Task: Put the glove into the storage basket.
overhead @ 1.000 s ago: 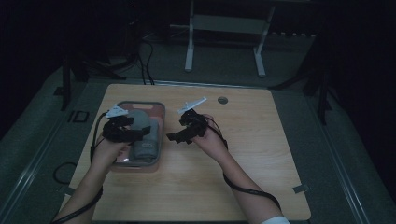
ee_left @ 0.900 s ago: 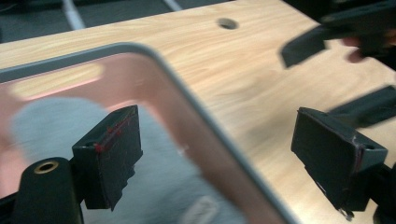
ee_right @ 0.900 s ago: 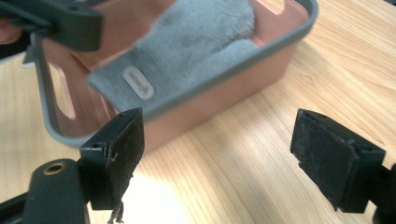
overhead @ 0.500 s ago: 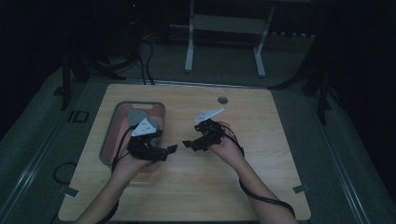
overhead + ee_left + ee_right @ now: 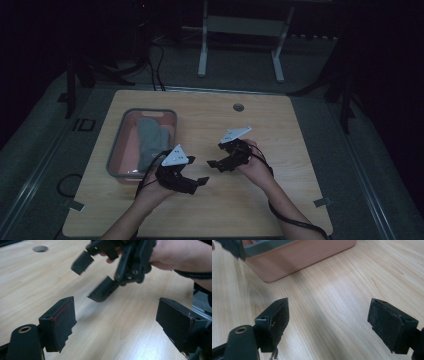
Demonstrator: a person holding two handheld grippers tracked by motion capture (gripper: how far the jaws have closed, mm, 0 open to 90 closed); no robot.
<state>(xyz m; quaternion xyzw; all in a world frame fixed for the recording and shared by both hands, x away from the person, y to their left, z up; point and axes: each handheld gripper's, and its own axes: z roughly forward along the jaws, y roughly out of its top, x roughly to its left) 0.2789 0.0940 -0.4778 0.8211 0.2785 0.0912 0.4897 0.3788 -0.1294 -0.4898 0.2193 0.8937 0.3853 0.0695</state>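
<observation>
Both jaw pairs spread wide, nothing held. Grey cloth (image 5: 148, 137) lies in the pink bin (image 5: 118, 150) at desk (image 5: 300, 150) left; placing looks done, little left. Left hand-held gripper (image 5: 192, 181) and right hand-held gripper (image 5: 215, 161) hover mid-desk, facing each other.

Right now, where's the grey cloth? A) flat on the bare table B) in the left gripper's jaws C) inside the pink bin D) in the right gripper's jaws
C: the grey cloth lies inside the pink bin, and both grippers' jaws stand open and empty over bare wood.
</observation>
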